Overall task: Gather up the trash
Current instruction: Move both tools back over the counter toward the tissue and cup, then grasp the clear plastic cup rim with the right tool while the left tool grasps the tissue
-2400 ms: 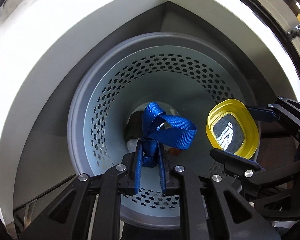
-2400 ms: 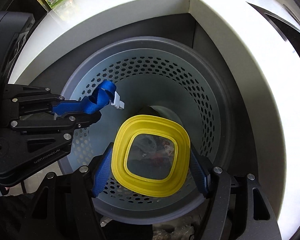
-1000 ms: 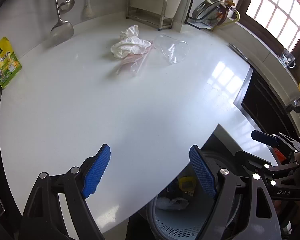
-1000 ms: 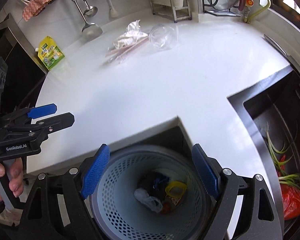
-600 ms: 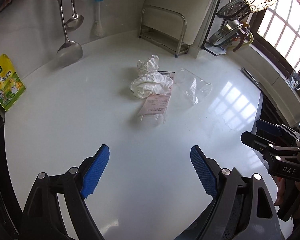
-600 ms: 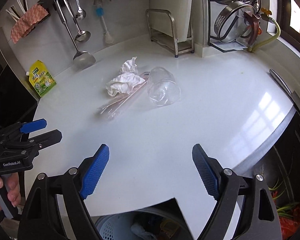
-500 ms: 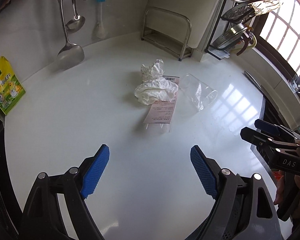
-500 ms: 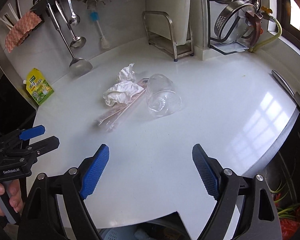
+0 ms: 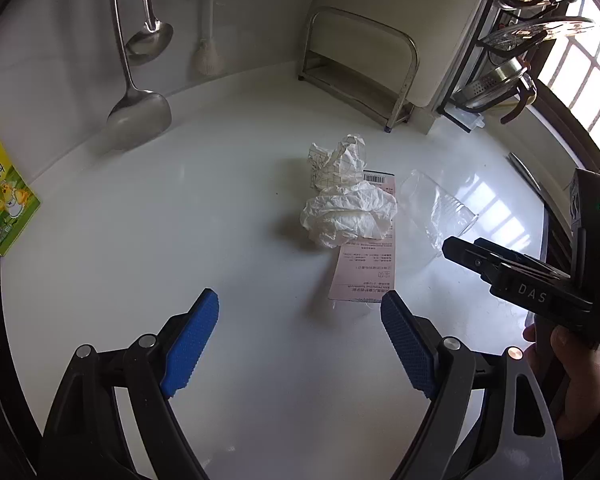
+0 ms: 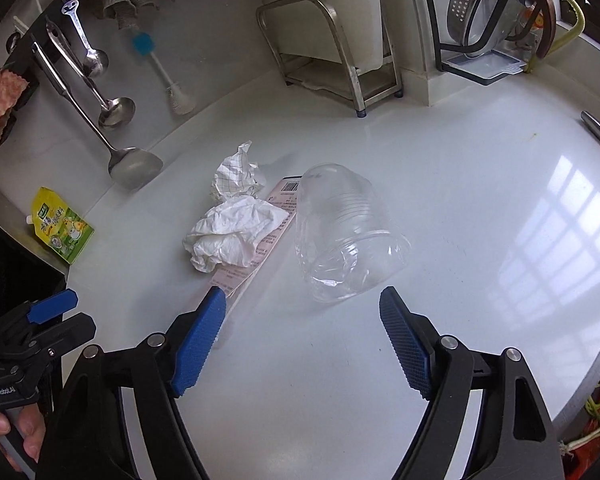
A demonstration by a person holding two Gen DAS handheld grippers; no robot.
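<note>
Left wrist view: The left hand-held gripper (image 9: 300,334) stands wide with nothing between its blue pads (image 9: 190,344). It points down at the white bench (image 9: 100,220). The crumpled white paper (image 9: 346,210) lies ahead of the gap and slightly to its right, resting on the upper end of a pink printed receipt (image 9: 366,268). The receipt's long axis runs almost straight away from the gripper, and its near end lies just beyond the right pad. A clear plastic cup (image 9: 440,210) lies on its side farther right, partly hidden behind the right hand-held gripper (image 9: 456,248), which enters from the right edge. By judgement, the paper and receipt fall to the left gripper.

Right wrist view: The right hand-held gripper (image 10: 300,334) is open and empty; its jaws have just been narrowing a little, with nothing between them. The clear plastic cup (image 10: 346,240) lies directly ahead of the gap, on its side, mouth toward the gripper and base away. Its long axis therefore runs roughly along the line of approach. The crumpled paper (image 10: 232,232) and receipt (image 10: 260,256) lie left of the cup; the receipt's near end reaches the left pad's tip. The left hand-held gripper (image 10: 56,314) shows at the left edge, well apart from the cup. By judgement, the right gripper is nearer the cup, and the jaws must straddle the cup's width.
</note>
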